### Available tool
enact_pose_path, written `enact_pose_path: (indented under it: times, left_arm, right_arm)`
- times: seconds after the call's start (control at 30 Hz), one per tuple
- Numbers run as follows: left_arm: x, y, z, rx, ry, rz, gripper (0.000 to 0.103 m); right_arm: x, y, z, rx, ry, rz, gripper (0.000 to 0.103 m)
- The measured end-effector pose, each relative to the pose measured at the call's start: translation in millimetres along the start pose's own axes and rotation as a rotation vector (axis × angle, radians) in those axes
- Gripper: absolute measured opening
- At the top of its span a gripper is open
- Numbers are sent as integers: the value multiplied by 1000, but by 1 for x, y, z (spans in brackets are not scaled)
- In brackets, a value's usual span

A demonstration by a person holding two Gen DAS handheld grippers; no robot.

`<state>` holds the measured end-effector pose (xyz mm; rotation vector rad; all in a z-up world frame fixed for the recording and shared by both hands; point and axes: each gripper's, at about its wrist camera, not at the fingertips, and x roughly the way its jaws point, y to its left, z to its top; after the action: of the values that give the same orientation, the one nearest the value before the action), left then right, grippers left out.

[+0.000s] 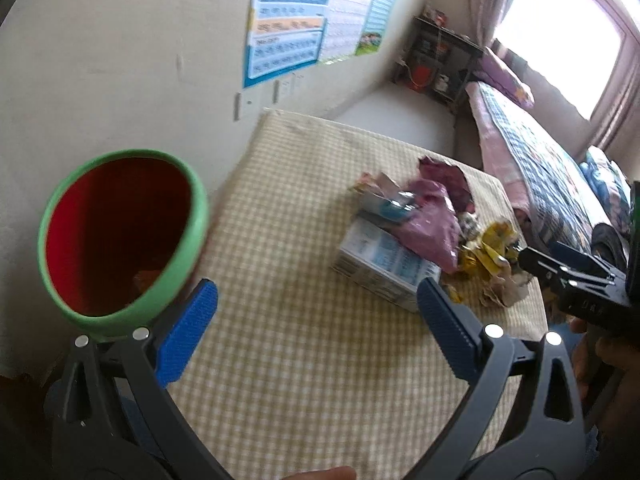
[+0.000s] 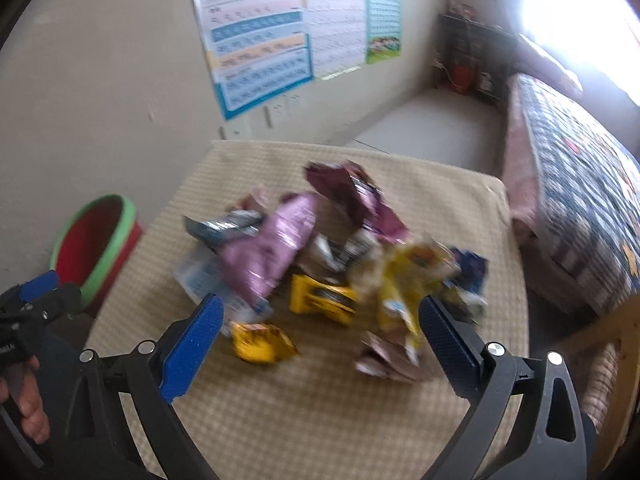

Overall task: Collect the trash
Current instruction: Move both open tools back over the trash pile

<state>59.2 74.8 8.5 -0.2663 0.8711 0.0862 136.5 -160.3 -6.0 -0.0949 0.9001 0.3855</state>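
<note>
Several wrappers heaped (image 2: 328,264) on checked table cloth (image 1: 304,360), toward far right part of table; bin (image 1: 120,236), green rim and red inside, off table's left edge near wall.

Left gripper (image 1: 316,316): jaws spread wide, nothing between blue pads (image 1: 188,332). Held above near-left part of table, bin mouth just beside left pad. Right gripper (image 2: 320,340): jaws likewise wide apart, empty, aimed at near side of heap, yellow packet (image 2: 260,342) lying closest between fingertips.

Handling, judged: foil and plastic packets look light, thin, crinkled, likely slippery on flat faces. Best pinched at a crumpled fold or raised edge, not across a flat panel. Pink foil bag (image 2: 272,252) large and puffed; would probably collapse under squeeze, so grip near a seam. Blue-white carton (image 1: 384,268) stiffer, boxy, partly under pink bag; take across narrow sides. Small scraps may slide on cloth instead of lifting. Bin likely light plastic, easily tipped if knocked.

Views compared: left wrist view shows bin interior, something small and dark at bottom, too blurred to name; carton's shape clear; right gripper visible at right edge. Right wrist view motion-blurred, but shows near side of heap: yellow packets, brownish torn wrapper (image 2: 388,360), dark blue packet (image 2: 470,270), mostly hidden or indistinct in left view. Also shows a hand (image 2: 28,404) on left gripper's handle.
</note>
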Motion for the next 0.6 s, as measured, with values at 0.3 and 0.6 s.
enact_pose_path:
  times: [0.3, 0.6]
  left_arm:
    - [31, -37, 0, 30, 59, -57, 97]
    - [53, -59, -8, 52, 113, -81, 97]
  right_arm:
    - [-5, -56, -25, 84, 25, -76, 95]
    - [6, -92, -33, 134, 68, -91, 94]
